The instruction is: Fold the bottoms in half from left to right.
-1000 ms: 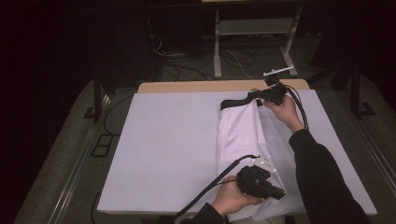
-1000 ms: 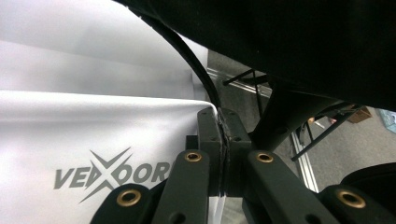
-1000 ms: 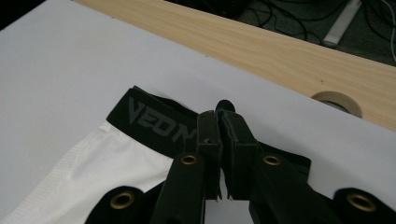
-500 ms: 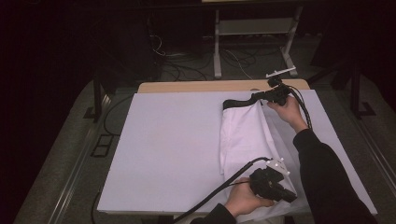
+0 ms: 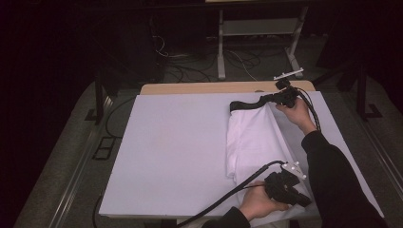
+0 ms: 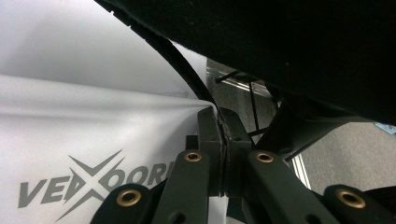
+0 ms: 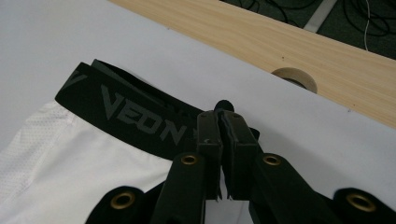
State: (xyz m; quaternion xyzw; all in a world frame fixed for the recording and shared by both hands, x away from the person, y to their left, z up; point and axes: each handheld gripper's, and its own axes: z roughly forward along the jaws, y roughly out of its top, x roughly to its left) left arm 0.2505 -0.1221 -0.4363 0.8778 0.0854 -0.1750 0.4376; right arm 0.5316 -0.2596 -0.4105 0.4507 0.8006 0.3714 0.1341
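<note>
White shorts (image 5: 252, 142) with a black lettered waistband (image 5: 247, 103) lie lengthwise on the right half of the white-covered table (image 5: 176, 147). My right gripper (image 5: 273, 98) is at the far end, shut on the waistband (image 7: 135, 116), its jaws pressed together on the band's edge. Near the table's front edge my left gripper (image 5: 297, 195) is shut on the white hem (image 6: 116, 121), which bears grey lettering (image 6: 88, 182). A dark sleeve (image 6: 289, 42) crosses above the left gripper view.
A bare wooden strip (image 5: 209, 88) runs along the table's far edge, with a roll of tape (image 7: 295, 77) on it. Behind stand a metal stand (image 5: 256, 33) and floor cables (image 5: 176, 61). The white cover's left half is bare.
My left gripper slid right along the front edge with the hem, pulling the lower shorts out flatter. My right gripper shifted slightly right at the waistband.
</note>
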